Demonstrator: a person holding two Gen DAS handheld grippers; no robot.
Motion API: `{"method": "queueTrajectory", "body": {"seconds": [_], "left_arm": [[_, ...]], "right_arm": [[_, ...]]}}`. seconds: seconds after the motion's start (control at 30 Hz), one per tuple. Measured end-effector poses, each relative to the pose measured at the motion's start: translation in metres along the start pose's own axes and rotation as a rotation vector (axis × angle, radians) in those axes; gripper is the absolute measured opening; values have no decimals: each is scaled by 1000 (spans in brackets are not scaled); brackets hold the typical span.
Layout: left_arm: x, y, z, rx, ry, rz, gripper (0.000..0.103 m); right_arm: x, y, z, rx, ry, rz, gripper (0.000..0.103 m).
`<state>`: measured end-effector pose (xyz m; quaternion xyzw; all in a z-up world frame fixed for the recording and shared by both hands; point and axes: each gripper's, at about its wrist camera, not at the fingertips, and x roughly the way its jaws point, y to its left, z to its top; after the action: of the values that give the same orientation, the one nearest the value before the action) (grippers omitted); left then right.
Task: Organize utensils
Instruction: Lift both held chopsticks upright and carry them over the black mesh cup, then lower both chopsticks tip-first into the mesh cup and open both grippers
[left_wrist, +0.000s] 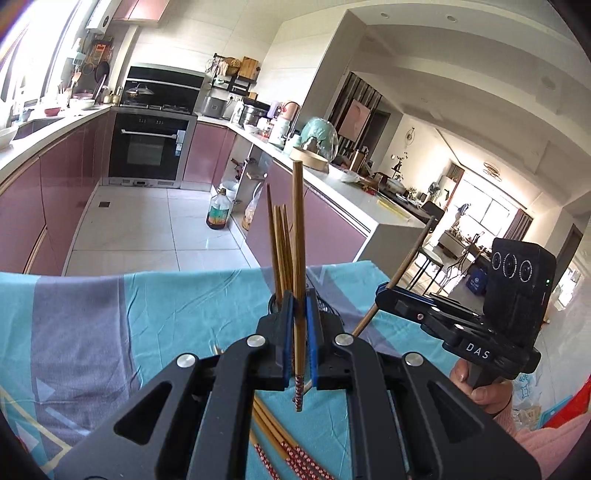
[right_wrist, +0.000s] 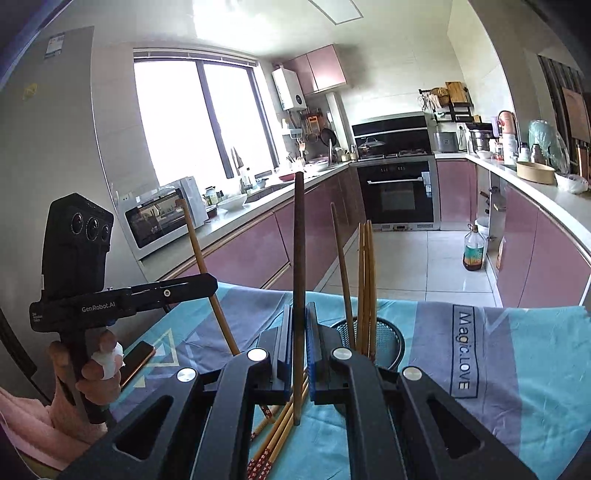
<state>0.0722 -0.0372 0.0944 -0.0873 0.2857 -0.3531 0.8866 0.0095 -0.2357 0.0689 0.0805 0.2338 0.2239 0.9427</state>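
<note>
Two chopsticks are held off the table, one in each gripper. The left gripper (left_wrist: 299, 325) has its jaws closed narrowly on a light wooden chopstick (left_wrist: 298, 236), which stands nearly upright: its plain end points up toward the kitchen, its red-patterned end hangs just below the pads. The right gripper (right_wrist: 299, 343) is clamped the same way on a darker chopstick (right_wrist: 298, 258), also close to vertical, with its lower tip showing beneath the jaws.

More chopsticks stand upright in a black mesh holder (right_wrist: 384, 341) on the cloth-covered table (right_wrist: 517, 369), their tips leaning slightly apart. Loose chopsticks (left_wrist: 280, 443) lie flat on the cloth below the grippers, patterned ends toward the cameras.

The left wrist view shows the right gripper from the side, its chopstick slanting up to the right, and the holder almost wholly hidden behind the left gripper's fingers (left_wrist: 284, 317). The right wrist view shows the holder's rim plainly, the left gripper from the side with its chopstick tilted up and to the left, a phone (right_wrist: 138, 360) on the table beside the left hand (right_wrist: 98, 369), and the words on the cloth.
</note>
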Motion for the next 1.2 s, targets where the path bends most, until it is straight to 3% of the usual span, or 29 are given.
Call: {"method": "queueTrajectory", "body": {"seconds": [0.33,0.57,1.0,1.2], "left_arm": [[4,-16,50,25,-65,-6,7],[26,-22,68,41,-60,28,7],[93,-9,35,73,169,72,7],[120,6,29,57,208,95,8]], "right_arm": [[-15,-9,45,-63,-90,-50,5],[-2,-26,58,-66,-89,-95,5],[54,-47,30,-36,134,-127,5],[70,-55,28,-16,186,-142,7]]}}
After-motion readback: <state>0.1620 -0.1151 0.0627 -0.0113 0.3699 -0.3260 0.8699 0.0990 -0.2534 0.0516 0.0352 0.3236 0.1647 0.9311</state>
